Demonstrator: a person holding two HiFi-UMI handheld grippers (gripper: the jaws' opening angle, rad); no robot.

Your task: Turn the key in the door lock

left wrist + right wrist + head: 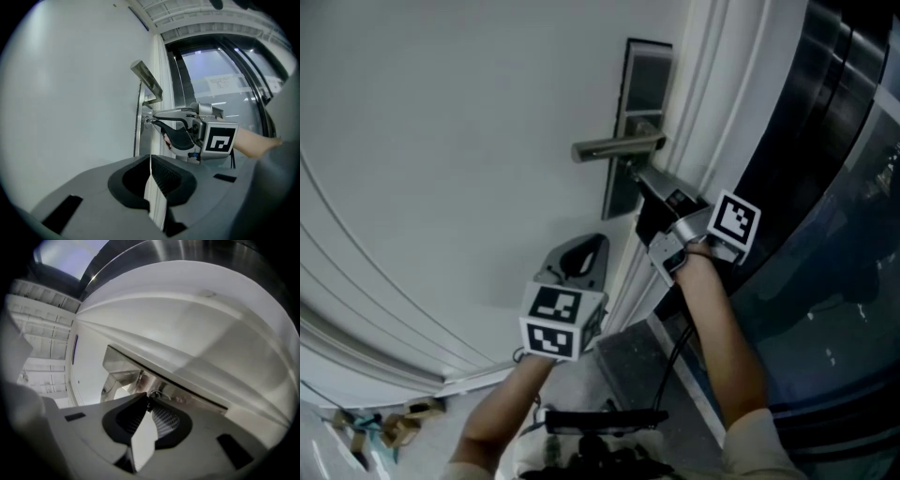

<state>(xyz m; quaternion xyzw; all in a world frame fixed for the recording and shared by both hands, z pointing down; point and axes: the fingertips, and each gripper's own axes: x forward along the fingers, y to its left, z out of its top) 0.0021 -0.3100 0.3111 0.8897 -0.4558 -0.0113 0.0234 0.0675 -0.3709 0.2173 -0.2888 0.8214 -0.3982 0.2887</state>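
Note:
A white door [459, 141] carries a metal lock plate [643, 77] with a lever handle [619, 146]. Just below the handle, my right gripper [639, 178] points into the lock, its fingertips pinched together on the small key [153, 395] in the keyhole. From the side, the left gripper view shows the right gripper [151, 118] with both fingers meeting at the key [147, 120] against the plate [137, 117]. Lower down and apart from the door, my left gripper [584, 251] hangs with its jaws together, holding nothing [150, 158].
The white door frame [703, 103] runs beside the lock. To its right stands a dark glass wall [834, 187]. A black cable [675, 352] hangs under the right forearm. Small bits of clutter [370, 427] lie on the floor at the lower left.

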